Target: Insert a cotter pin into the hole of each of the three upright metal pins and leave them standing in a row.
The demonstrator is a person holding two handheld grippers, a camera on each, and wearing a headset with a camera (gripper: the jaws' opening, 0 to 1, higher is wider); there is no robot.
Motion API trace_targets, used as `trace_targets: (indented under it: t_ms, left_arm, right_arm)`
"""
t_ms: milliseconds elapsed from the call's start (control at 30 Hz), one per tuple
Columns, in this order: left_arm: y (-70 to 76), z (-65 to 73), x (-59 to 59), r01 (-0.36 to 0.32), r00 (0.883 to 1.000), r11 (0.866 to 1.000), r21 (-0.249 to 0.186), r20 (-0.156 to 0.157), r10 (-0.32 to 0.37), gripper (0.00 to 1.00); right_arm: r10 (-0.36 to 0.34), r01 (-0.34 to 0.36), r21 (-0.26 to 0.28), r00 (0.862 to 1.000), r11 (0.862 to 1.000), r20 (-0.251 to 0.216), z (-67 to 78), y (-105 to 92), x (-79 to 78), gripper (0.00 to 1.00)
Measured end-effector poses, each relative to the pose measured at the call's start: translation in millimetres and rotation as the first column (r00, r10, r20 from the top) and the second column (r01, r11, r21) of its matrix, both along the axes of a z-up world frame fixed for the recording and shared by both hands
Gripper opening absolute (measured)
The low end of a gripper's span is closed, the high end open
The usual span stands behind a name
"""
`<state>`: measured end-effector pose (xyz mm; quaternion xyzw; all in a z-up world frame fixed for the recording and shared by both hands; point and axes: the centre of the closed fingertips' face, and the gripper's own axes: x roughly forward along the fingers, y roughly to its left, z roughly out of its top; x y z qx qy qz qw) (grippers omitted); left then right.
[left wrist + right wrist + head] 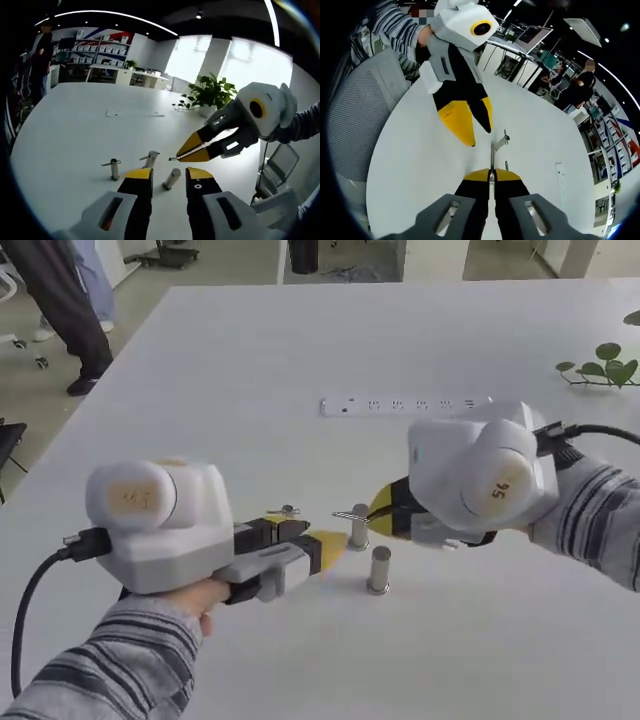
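Jaws of the right gripper (380, 515) were closed on a cotter pin (346, 517), which lay level with its free end at the top of the middle metal pin (360, 532) — we could not tell whether it had entered the hole. The left gripper (169, 175) had its jaws apart and gripped nothing; in the left gripper view the bare metal pin (171, 179) stood just ahead of the gap between its tips, untouched. The third metal pin (290, 511), nearest the table's left edge, carried a cross-piece through its top. All three stood upright, close together, toward the near edge of the white table (250, 370) — a power strip (405, 405) lay well apart from them, toward the far edge.
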<state>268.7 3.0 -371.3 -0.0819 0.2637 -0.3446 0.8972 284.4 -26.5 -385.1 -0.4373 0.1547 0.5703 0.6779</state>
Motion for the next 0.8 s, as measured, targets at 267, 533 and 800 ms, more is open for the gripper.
trace_targets:
  t_ms: [267, 533, 800]
  left_arm:
    - [-7.9, 3.3, -2.2, -0.001, 0.999, 0.998, -0.056, -0.044, -0.001, 0.14]
    - [-12.5, 7.2, -3.6, -0.008, 0.997, 0.994, -0.107, -0.072, 0.001, 0.06]
    - [-14.1, 7.3, -2.9, -0.015, 0.996, 0.991, -0.132, -0.087, 0.004, 0.0]
  right_arm:
    - [0.067, -0.067, -0.008, 0.997, 0.998, 0.046, 5.6, 7.5, -10.5, 0.0]
    - [0.086, -0.085, -0.014, 0.995, 0.996, 0.055, 7.1, 9.3, -13.4, 0.0]
    - [0.077, -0.077, 0.007, 0.996, 0.997, 0.036, 9.2, 10.2, -14.4, 0.0]
